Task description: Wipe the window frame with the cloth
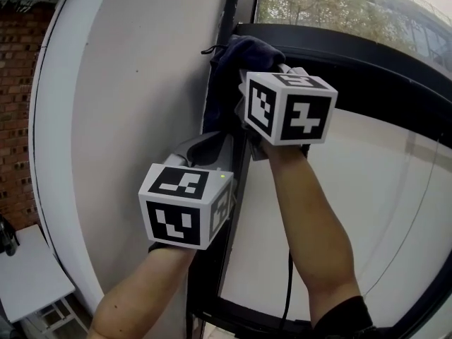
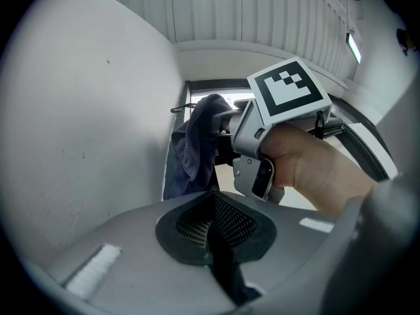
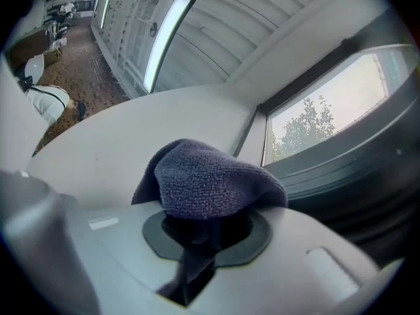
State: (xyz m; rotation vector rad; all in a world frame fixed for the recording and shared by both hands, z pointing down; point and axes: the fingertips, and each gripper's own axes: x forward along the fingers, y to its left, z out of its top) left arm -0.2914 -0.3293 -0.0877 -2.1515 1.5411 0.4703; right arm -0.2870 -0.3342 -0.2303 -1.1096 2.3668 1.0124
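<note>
A dark blue cloth (image 1: pixel 236 55) is bunched against the black window frame (image 1: pixel 229 13), where the upright meets the top bar. My right gripper (image 1: pixel 245 83) is shut on the cloth's upper part. In the right gripper view the cloth (image 3: pixel 210 179) bulges over the right gripper (image 3: pixel 200 225), beside the frame (image 3: pixel 348 169). My left gripper (image 1: pixel 212 141) sits just below, at the hanging end of the cloth (image 2: pixel 193 149). The left gripper (image 2: pixel 213 205) has its jaws together with dark cloth in the seam.
A white wall (image 1: pixel 127 83) runs along the left of the frame and a frosted glass pane (image 1: pixel 367 189) lies to its right. A black cable (image 1: pixel 288 288) hangs by the right forearm. A white table (image 1: pixel 28 274) stands low at the left, under a brick wall (image 1: pixel 21 83).
</note>
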